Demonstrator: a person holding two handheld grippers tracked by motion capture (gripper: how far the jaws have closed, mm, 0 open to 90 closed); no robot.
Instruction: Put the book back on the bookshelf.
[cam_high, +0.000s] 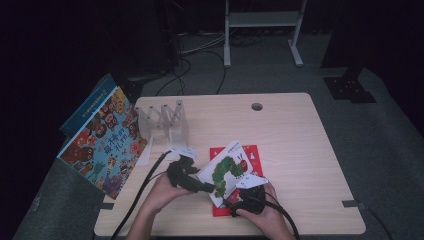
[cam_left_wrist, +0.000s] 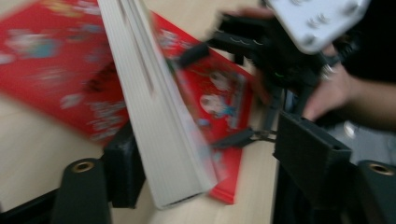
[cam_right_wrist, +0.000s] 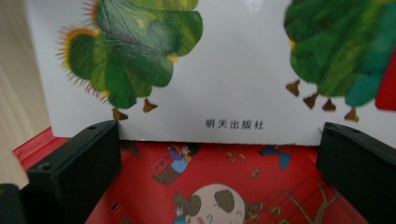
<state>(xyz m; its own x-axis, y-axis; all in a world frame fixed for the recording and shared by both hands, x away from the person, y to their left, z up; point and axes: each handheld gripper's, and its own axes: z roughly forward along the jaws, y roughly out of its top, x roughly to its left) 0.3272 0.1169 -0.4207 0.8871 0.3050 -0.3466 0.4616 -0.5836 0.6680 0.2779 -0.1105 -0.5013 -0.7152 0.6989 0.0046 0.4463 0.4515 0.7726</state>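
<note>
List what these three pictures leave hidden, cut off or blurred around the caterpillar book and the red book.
- Caterpillar book: the right gripper view's top edge cuts off its upper cover.
- Red book: high view, mostly covered by the caterpillar book.
- Red book's cover drawings: left gripper view, motion blur.
- Left gripper: whether its fingers press the white book is hidden.

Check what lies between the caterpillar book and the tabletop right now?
A red picture book lies flat on the table under the tilted caterpillar book; the right gripper view shows its red cover just below the white book's edge.
</note>
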